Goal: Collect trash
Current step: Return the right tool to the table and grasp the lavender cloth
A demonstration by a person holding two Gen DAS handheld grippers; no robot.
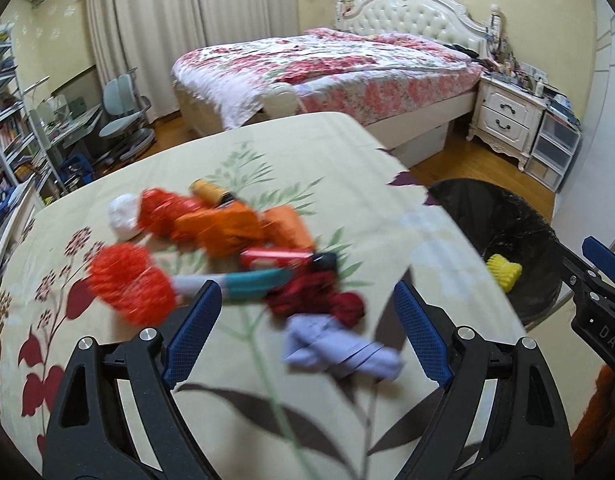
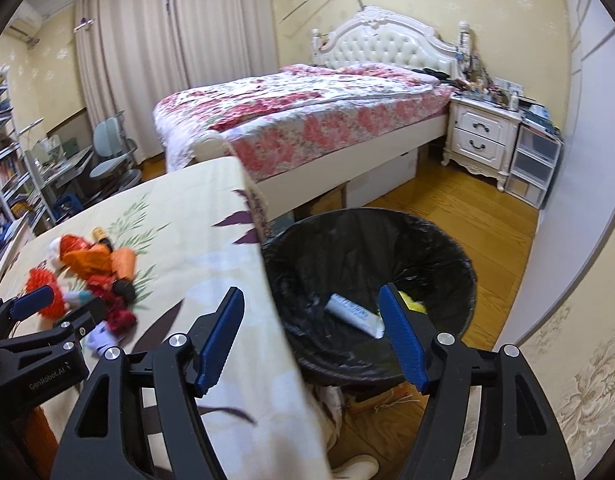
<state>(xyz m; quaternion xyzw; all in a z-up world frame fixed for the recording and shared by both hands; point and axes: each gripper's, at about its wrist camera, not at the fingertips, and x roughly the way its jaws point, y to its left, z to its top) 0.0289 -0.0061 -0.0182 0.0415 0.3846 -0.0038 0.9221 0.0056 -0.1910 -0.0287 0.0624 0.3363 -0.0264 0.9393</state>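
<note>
The landmark is the round bin lined with a black plastic bag (image 2: 371,264), standing on the wooden floor just beside the corner of the table covered in a cream cloth printed with leaves and red flowers (image 1: 267,152).

The right gripper (image 2: 315,332) hangs above the bin's near rim with its blue-padded jaws spread and nothing between them; inside the bin lie a white tube with blue print (image 2: 353,314) and a crumpled yellow piece (image 2: 413,304). Its drop looks done.

The left gripper (image 1: 307,328) points down over the table, away from the bin, jaws spread wide and empty. Under it lies the heap of trash still to collect: a crumpled pale lilac wrapper (image 1: 339,348) nearest, a dark red crumpled wrapper (image 1: 319,298) behind it, then a teal-and-white tube (image 1: 243,282), orange foil packets (image 1: 227,228) and two fuzzy orange-red net balls (image 1: 127,284), farthest from the bin.

The step in hand seems to be the next pick. It would go best taking the lilac wrapper alone: centre the jaws across its bunched middle, come low to the cloth without pinching the fabric, and close fully, since soft film slips. The view is blurred, so settle before closing.
</note>
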